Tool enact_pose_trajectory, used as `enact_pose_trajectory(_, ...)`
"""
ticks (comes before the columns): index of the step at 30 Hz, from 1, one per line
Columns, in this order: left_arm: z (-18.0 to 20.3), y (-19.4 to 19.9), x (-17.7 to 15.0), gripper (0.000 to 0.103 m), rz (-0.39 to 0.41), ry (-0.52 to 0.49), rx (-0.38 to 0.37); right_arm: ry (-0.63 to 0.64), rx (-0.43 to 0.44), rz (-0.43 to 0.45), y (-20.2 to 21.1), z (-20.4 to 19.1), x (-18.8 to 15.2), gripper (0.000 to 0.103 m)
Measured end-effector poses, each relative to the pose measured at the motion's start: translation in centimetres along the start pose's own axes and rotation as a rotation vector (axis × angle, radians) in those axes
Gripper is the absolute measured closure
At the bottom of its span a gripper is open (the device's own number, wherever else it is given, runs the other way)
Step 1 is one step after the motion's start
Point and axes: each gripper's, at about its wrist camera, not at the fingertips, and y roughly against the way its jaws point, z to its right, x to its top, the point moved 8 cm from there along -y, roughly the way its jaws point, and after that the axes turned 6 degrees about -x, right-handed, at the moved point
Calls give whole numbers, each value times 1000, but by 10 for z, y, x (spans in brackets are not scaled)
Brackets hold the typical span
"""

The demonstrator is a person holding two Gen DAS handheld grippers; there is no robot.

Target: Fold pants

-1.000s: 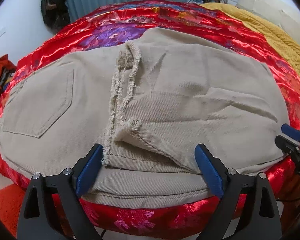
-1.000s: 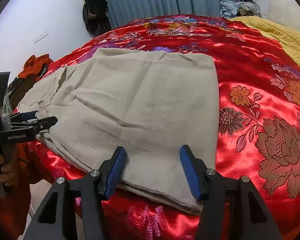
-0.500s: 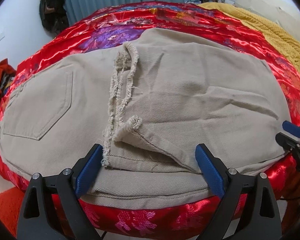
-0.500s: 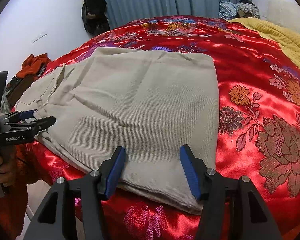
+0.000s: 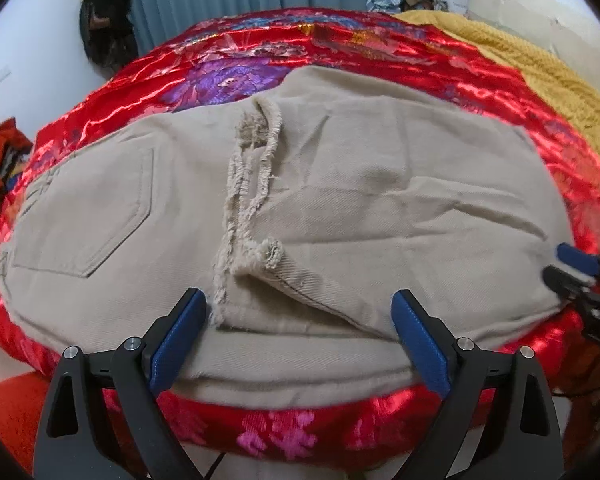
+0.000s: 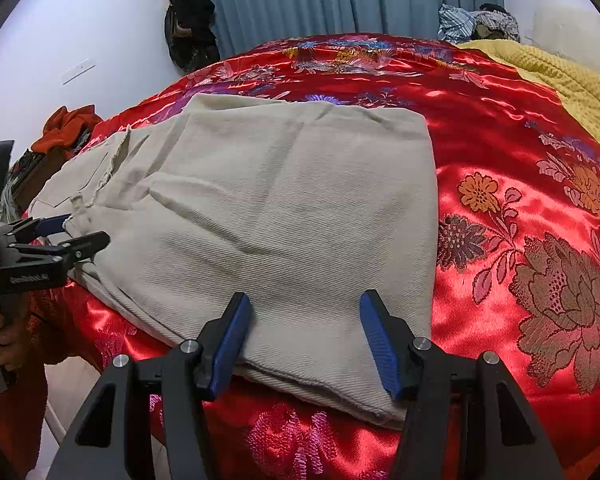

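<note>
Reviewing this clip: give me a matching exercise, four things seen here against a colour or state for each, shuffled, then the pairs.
Things:
1. pants
2. bedspread
3. blanket
4. left gripper

Descriptions:
A. yellow knit
B. beige, folded, frayed hems
C. open, at the near edge of the pants
D. shiny red, flowered

Pairs: 1-B, 2-D, 3-A, 4-C

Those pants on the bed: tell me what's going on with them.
A person is folding beige pants on a red satin bedspread, with a handheld gripper in each hand. The legs are already folded over, so the frayed hems lie next to the back pocket. The left gripper and the right gripper are both open at the near edge of the pants, holding nothing. The right one sits by the folded end.
</note>
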Motion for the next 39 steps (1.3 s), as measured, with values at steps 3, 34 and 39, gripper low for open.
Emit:
enact_pose_trajectory(3,0,13,-4,9,11,-31,-7,-1,1,2,0,0,0,45)
enact_pose_trajectory(34,-284,49,-40,37,288,1051,-301,-1,-14,0,-1,1,2,45)
enact_pose_trajectory(39,-285,46,-34,57,282,1032,-293,-1,-15,0,-1,0,2,45)
